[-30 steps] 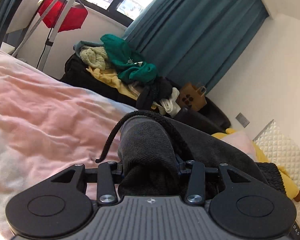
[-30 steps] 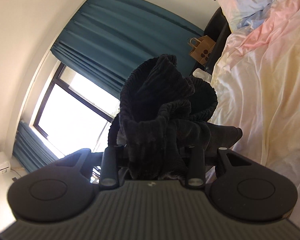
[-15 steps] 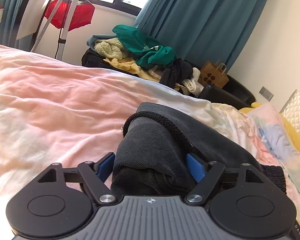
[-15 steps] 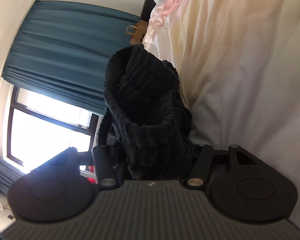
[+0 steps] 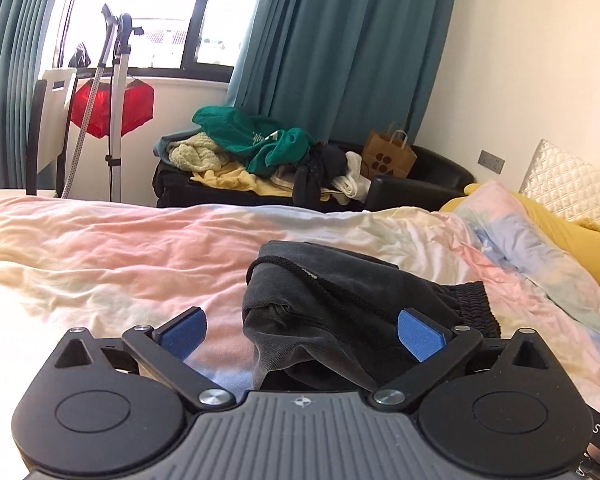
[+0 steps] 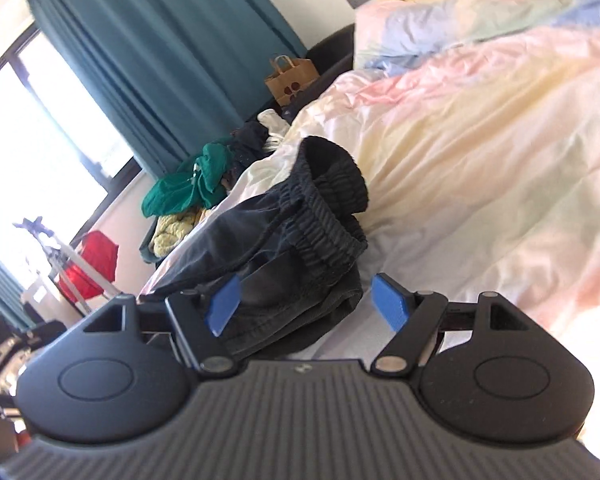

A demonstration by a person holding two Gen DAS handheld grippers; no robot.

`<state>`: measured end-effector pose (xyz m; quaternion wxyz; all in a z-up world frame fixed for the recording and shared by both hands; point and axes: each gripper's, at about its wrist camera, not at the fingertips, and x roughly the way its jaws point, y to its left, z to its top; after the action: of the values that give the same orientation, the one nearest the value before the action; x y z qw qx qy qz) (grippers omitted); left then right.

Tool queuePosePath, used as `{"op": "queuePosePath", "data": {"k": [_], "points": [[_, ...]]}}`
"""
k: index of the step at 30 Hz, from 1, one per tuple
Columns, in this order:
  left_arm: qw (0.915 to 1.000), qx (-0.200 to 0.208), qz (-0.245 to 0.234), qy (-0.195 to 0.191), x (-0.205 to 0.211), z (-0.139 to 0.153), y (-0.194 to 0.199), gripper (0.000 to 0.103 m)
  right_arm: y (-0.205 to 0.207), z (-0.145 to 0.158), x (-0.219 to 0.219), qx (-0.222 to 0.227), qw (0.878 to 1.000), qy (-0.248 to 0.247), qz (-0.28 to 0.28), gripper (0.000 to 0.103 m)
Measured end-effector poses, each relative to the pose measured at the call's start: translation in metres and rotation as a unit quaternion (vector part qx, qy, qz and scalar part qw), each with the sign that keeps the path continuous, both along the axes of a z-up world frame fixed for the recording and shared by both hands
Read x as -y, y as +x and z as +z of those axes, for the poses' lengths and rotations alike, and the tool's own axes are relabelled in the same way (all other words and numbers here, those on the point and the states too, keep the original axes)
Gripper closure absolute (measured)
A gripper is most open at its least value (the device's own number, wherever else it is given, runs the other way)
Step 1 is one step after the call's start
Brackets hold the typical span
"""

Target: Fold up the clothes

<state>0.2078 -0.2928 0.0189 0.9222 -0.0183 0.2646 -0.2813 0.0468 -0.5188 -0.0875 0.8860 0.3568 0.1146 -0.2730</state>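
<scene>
Change: both grippers let go of the dark shorts (image 5: 352, 312), now lying on the bed (image 5: 100, 256)
Left gripper (image 5: 300, 334): jaws opening, released
Right gripper (image 6: 306, 306): jaws opening, released

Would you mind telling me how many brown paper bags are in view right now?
1. The brown paper bag stands on the black sofa by the teal curtain, right of the pile of clothes. Others may be hidden behind the bed.
</scene>
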Motion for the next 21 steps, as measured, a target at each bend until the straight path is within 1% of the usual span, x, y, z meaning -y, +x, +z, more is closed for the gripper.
{"op": "queuePosePath", "data": {"k": [4, 8, 11, 14, 16, 18, 20, 21], "points": [[0.9998, 0.001, -0.022, -0.001, -0.030, 0.027, -0.037, 0.000, -0.022, 0.032, -0.039, -0.005, 0.997, -0.072, 0.041, 0.027], [0.9990, 0.029, -0.031, 0.017, -0.056, 0.037, -0.082, 0.000, -0.045, 0.058, -0.081, -0.011, 0.987, -0.139, 0.074, 0.027], [0.9969, 0.062, -0.029, 0.038, -0.073, 0.037, -0.118, 0.000, -0.057, 0.065, -0.099, -0.007, 0.985, -0.154, 0.080, 0.027], [0.9939, 0.089, -0.024, 0.060, -0.083, 0.034, -0.145, 0.000, -0.070, 0.068, -0.112, 0.002, 0.985, -0.157, 0.068, 0.027], [0.9931, 0.095, -0.024, 0.064, -0.088, 0.032, -0.156, 0.000, -0.075, 0.067, -0.121, -0.003, 0.984, -0.166, 0.061, 0.027], [0.9929, 0.100, -0.027, 0.059, -0.094, 0.030, -0.167, 0.000, -0.078, 0.067, -0.129, -0.002, 0.981, -0.185, 0.063, 0.027], [0.9932, 0.097, -0.027, 0.058, -0.100, 0.027, -0.172, 0.000, -0.079, 0.068, -0.135, -0.006, 0.978, -0.201, 0.061, 0.027], [0.9933, 0.096, -0.027, 0.058, -0.102, 0.026, -0.174, 0.000, -0.079, 0.068, -0.137, -0.009, 0.977, -0.202, 0.062, 0.027]]}}
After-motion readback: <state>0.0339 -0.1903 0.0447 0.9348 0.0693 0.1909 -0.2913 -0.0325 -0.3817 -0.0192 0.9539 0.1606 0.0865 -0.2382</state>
